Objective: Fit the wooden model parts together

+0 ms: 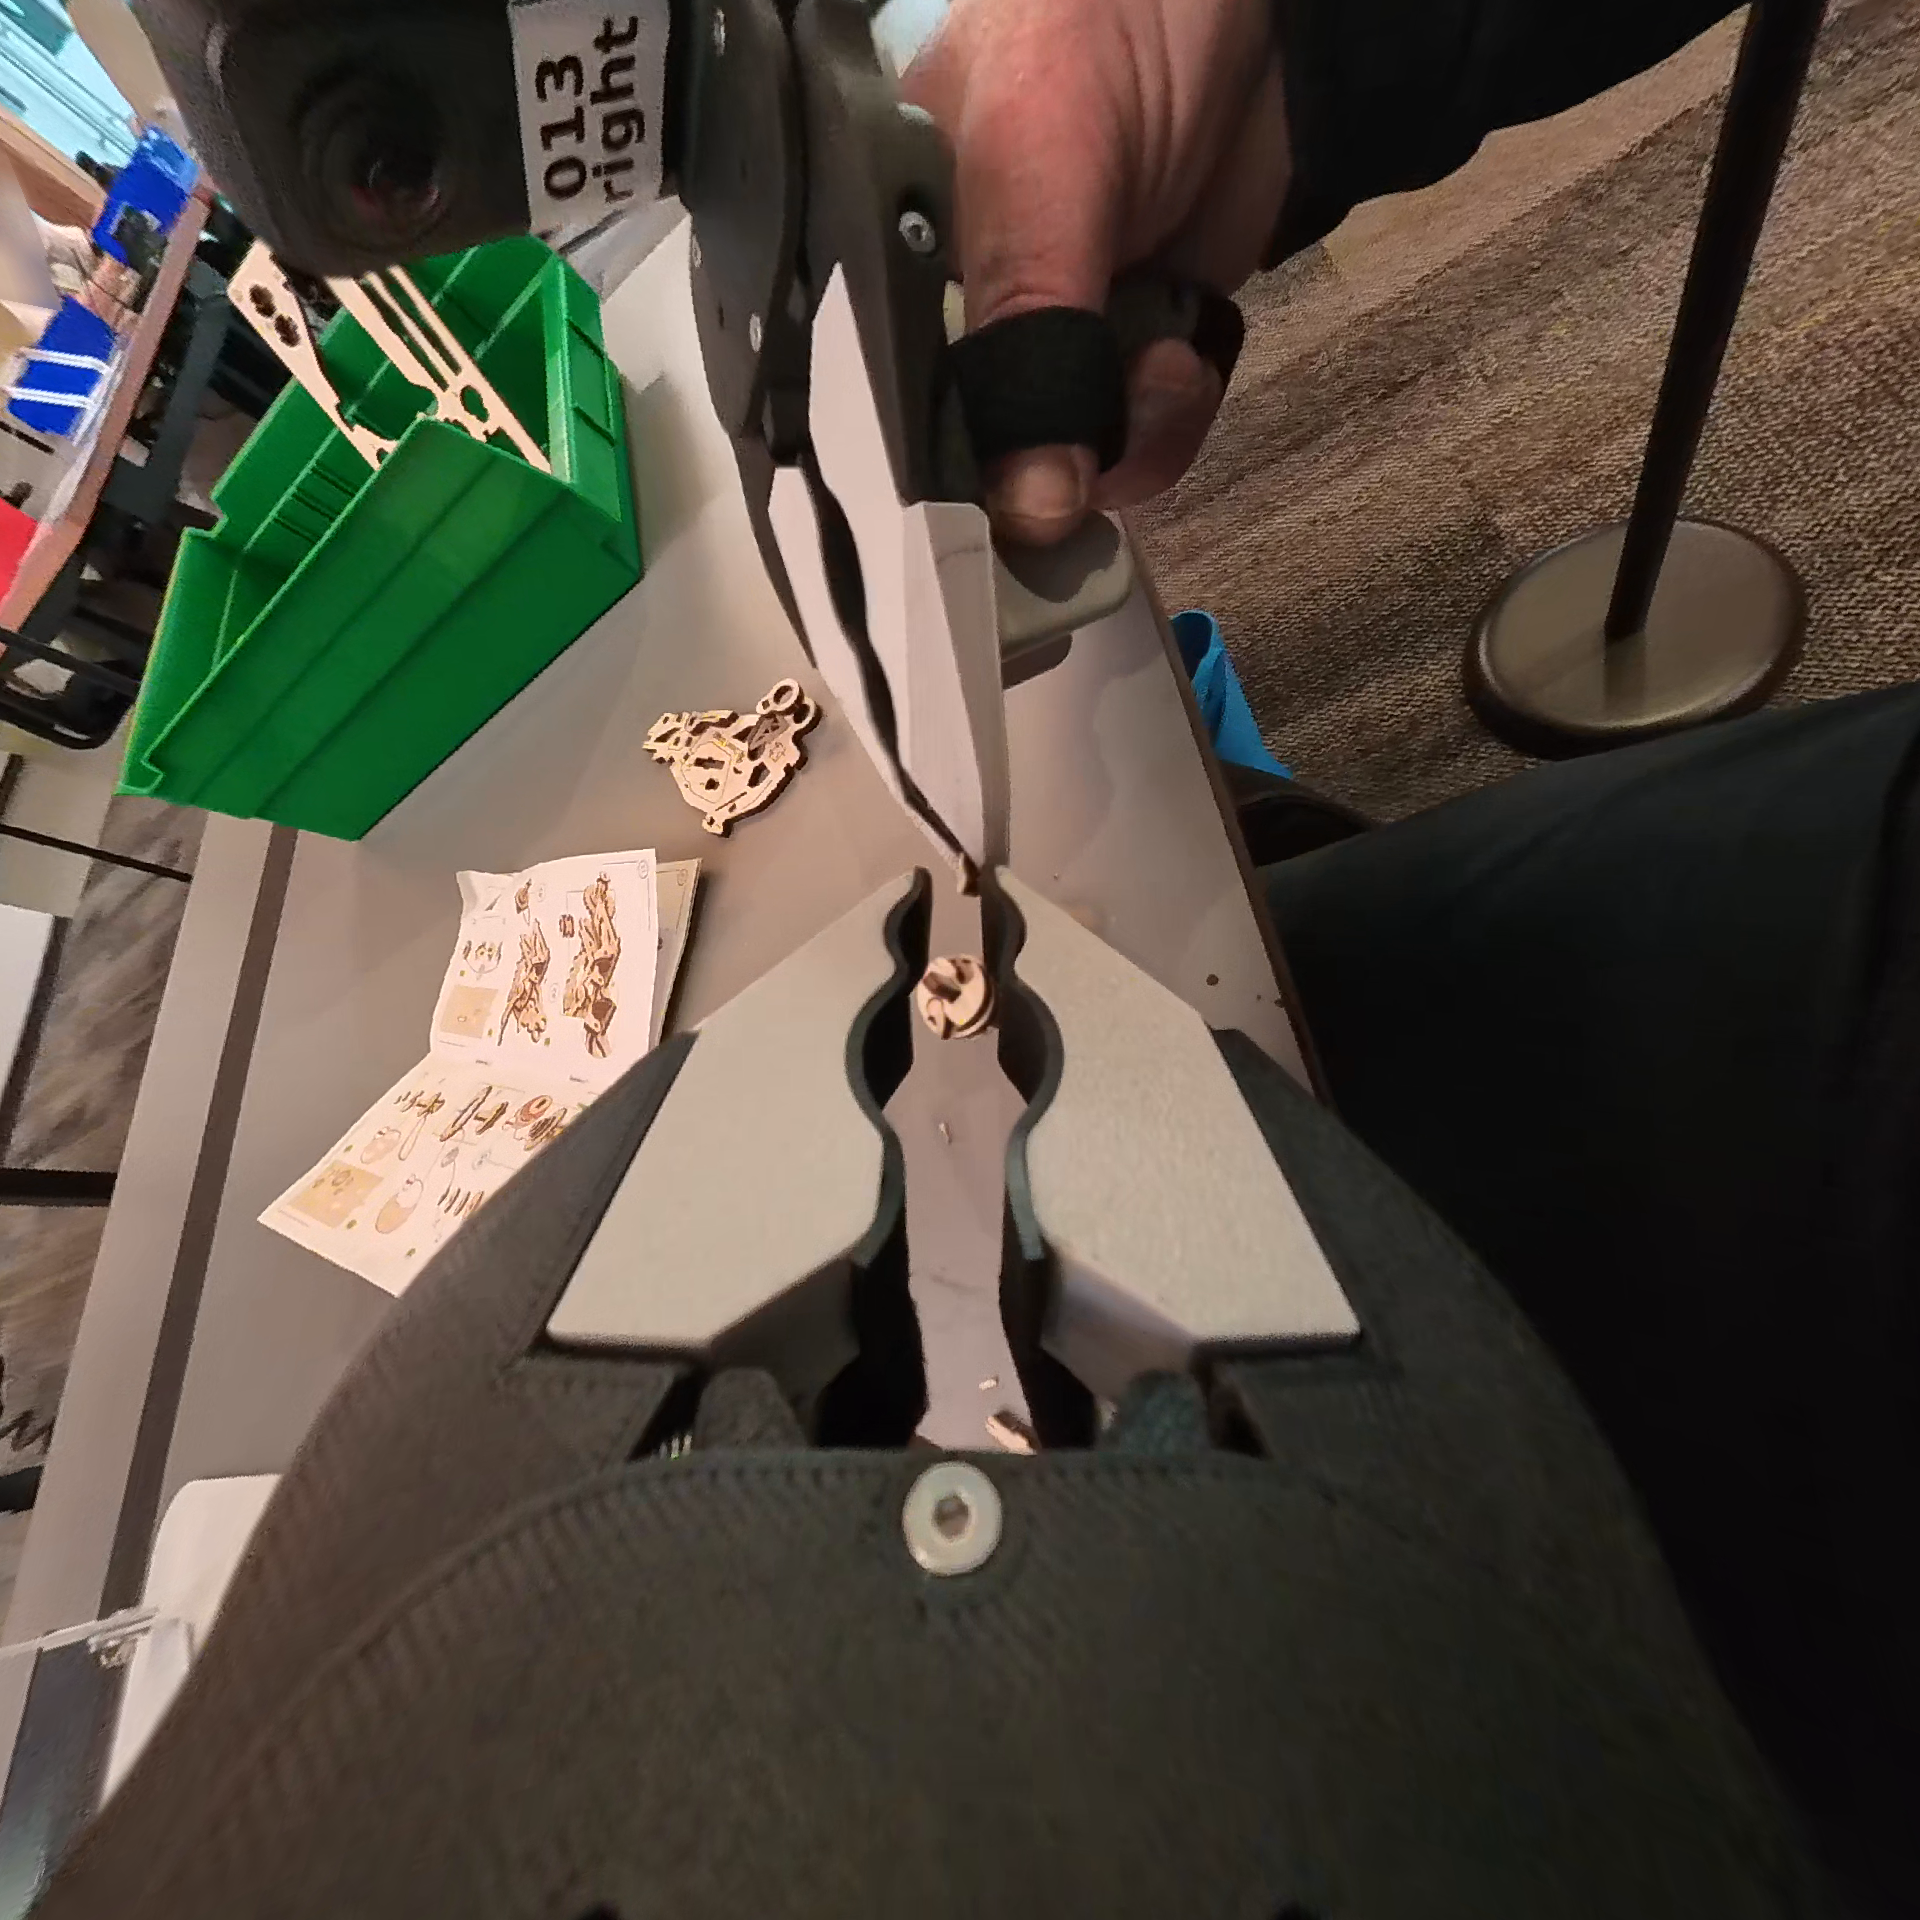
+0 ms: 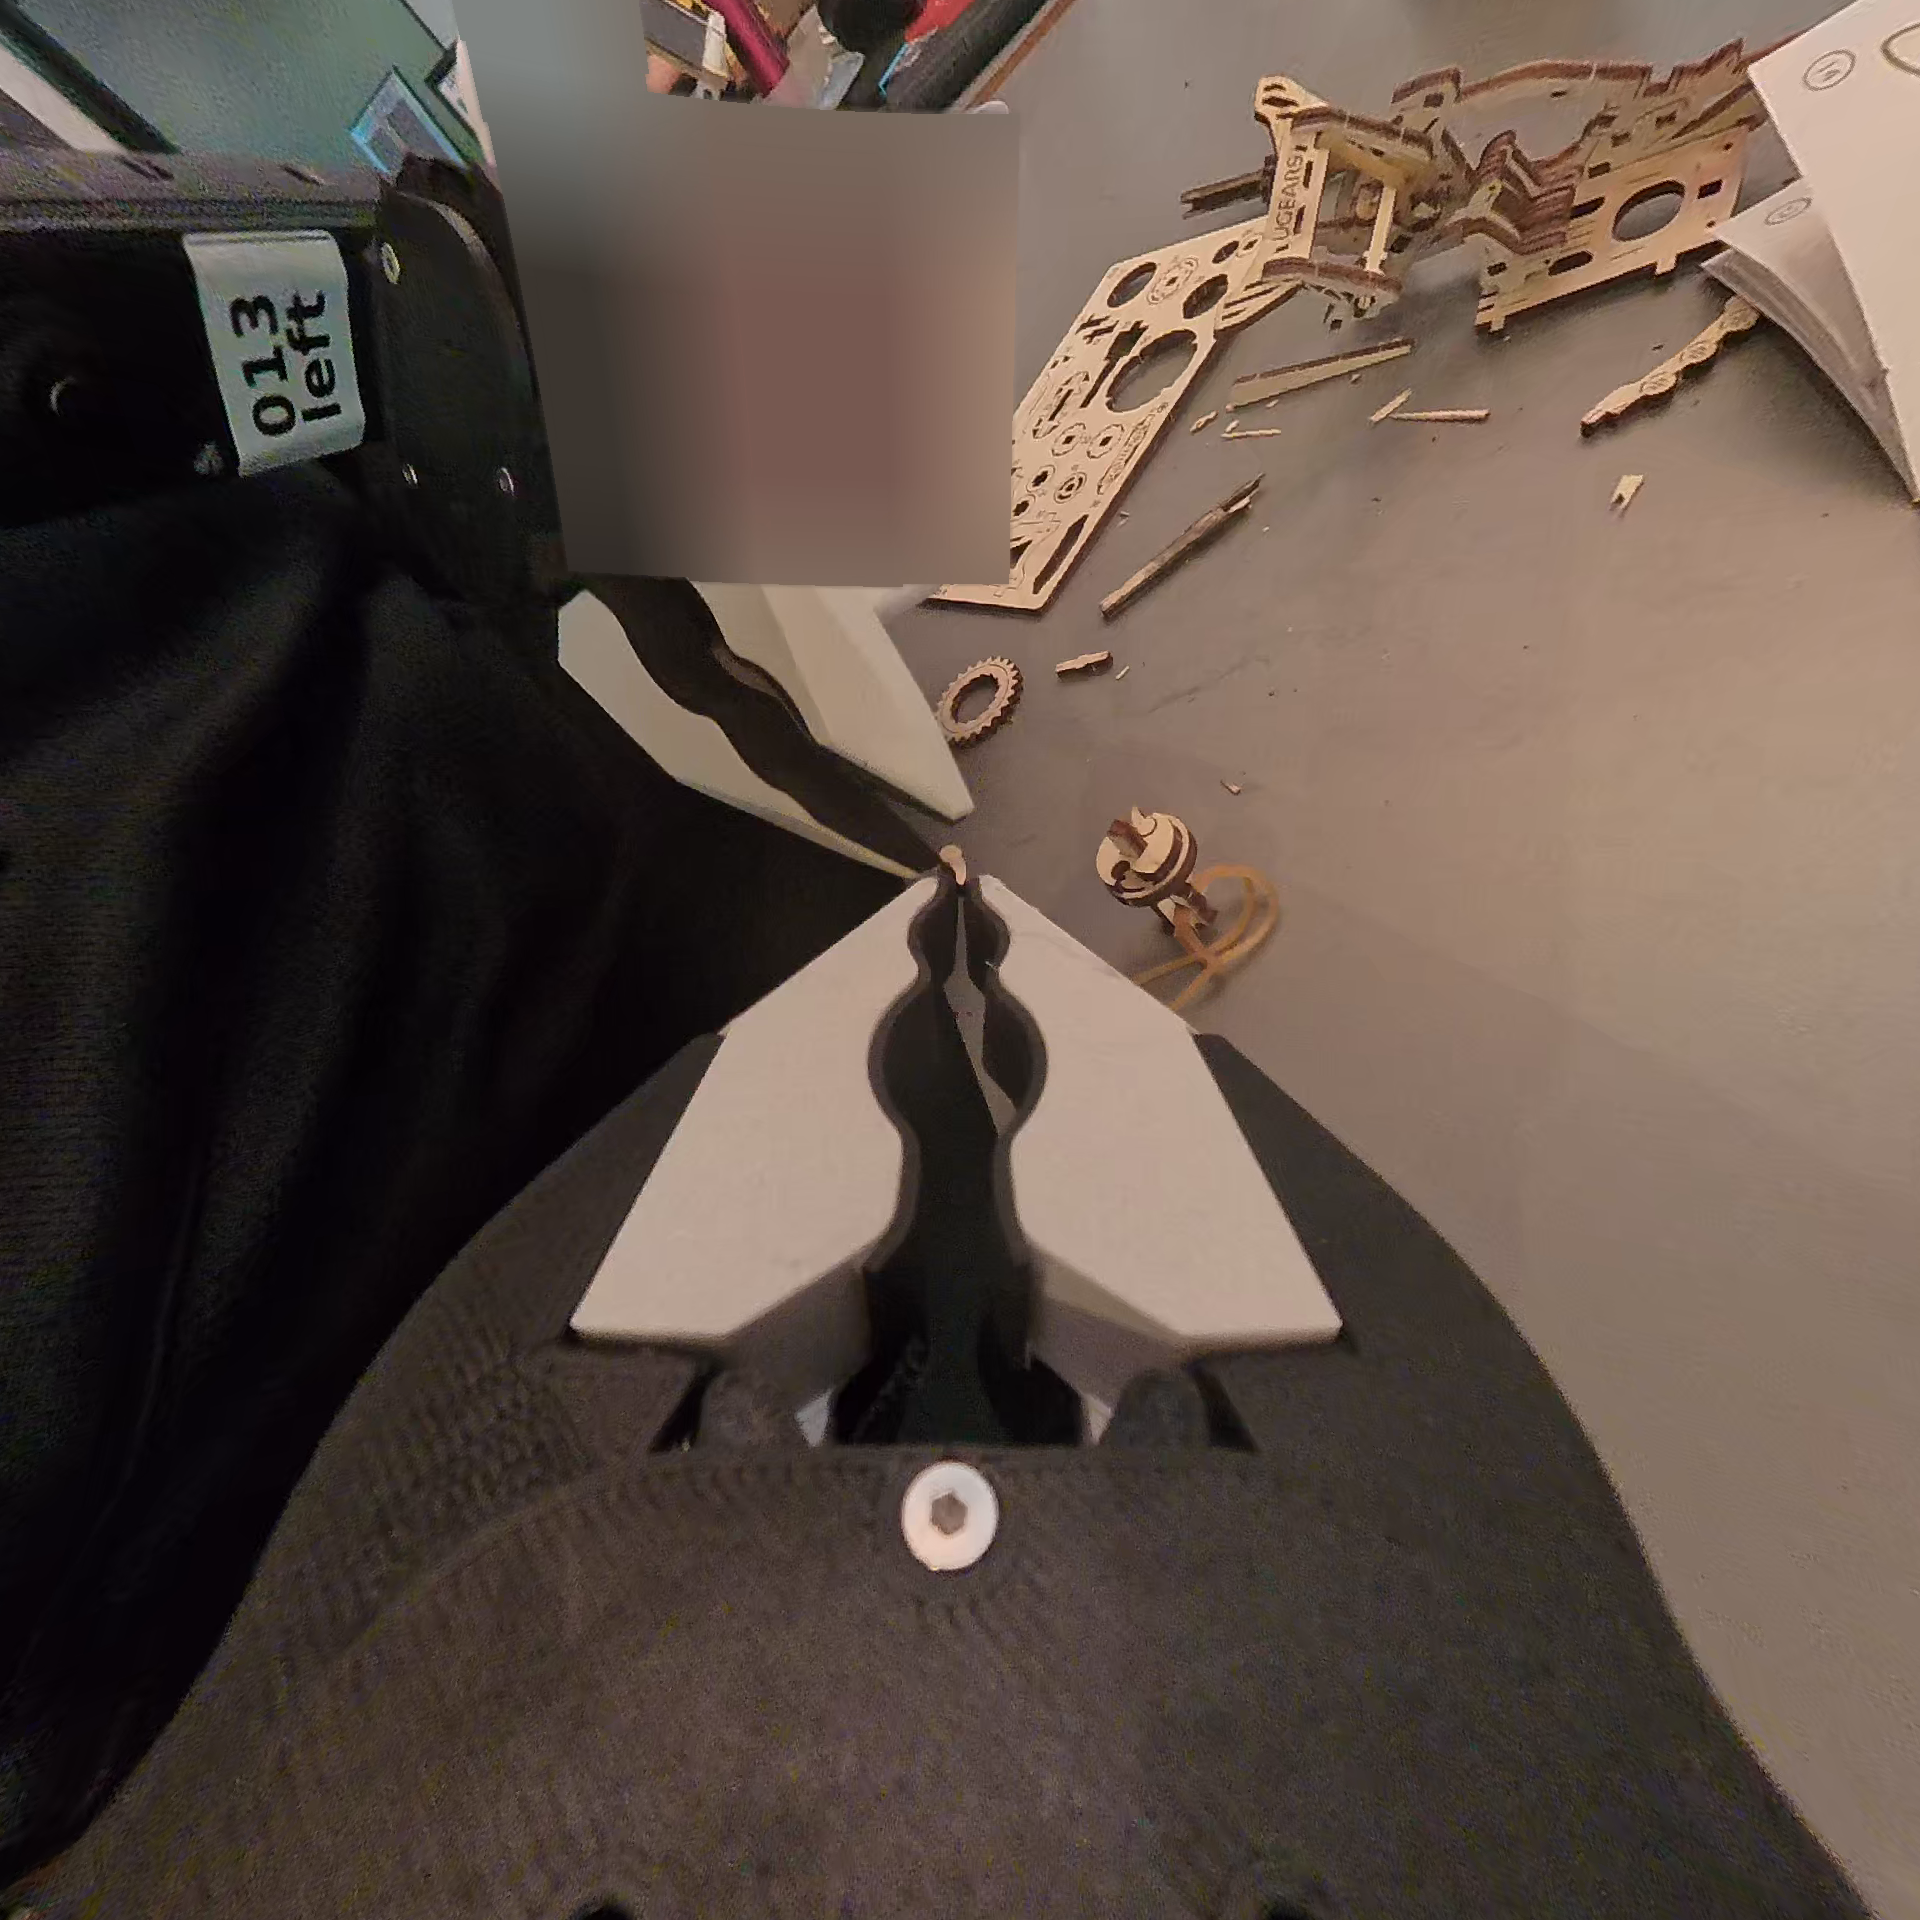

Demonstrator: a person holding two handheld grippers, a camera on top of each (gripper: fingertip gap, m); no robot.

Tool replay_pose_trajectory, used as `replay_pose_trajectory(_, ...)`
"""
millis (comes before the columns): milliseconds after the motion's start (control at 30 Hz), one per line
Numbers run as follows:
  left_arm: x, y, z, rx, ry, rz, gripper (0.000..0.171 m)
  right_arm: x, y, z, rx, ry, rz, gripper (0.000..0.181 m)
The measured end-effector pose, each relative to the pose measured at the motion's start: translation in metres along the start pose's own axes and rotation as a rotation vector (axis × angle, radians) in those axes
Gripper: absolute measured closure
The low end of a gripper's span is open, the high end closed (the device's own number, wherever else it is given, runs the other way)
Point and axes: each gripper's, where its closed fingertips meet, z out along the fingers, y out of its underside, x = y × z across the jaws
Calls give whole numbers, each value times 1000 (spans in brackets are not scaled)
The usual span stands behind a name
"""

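A tiny wooden peg (image 2: 952,860) is pinched between the tips of both nearly closed grippers, left gripper (image 1: 961,914) and right gripper (image 2: 951,894), above the grey table (image 2: 1507,935). The step looks like a handover or joining; the round wooden piece (image 2: 1143,857) stands just beside the peg, so the next move needs one gripper to release gently

Grey wavy-edged jaws, black ribbed body, silver hex screw (image 1: 948,1529) (centred), black finger strap (image 1: 1039,387).

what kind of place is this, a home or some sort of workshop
Probably a workshop or lab bench rather than a home: a grey worktable strewn with laser-cut wooden model parts, a green plastic storage bin, and blue bins on shelving behind.
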Motion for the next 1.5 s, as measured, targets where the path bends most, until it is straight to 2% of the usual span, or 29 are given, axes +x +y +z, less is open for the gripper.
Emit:
replay_pose_trajectory(667,4,2,2,-32,-49,144,169,-2,0,0,6,-54,58,181)
replay_pose_trajectory(800,2,3,1,-33,-45,123,170,-2,-2,0,14,-47,51,181)
replay_pose_trajectory(967,-4,1,-1,29,0,-77,171,0,-9,-4,54,-18,5,174)
replay_pose_trajectory(1100,-8,-3,-5,106,67,-283,170,-5,-17,-6,83,36,-159,173)
replay_pose_trajectory(1333,-17,-12,-13,261,240,-679,170,-7,-25,-11,20,321,-652,178)
replay_pose_trajectory(1500,-16,-13,-16,304,406,-919,170,-12,-29,-12,-51,467,-936,180)
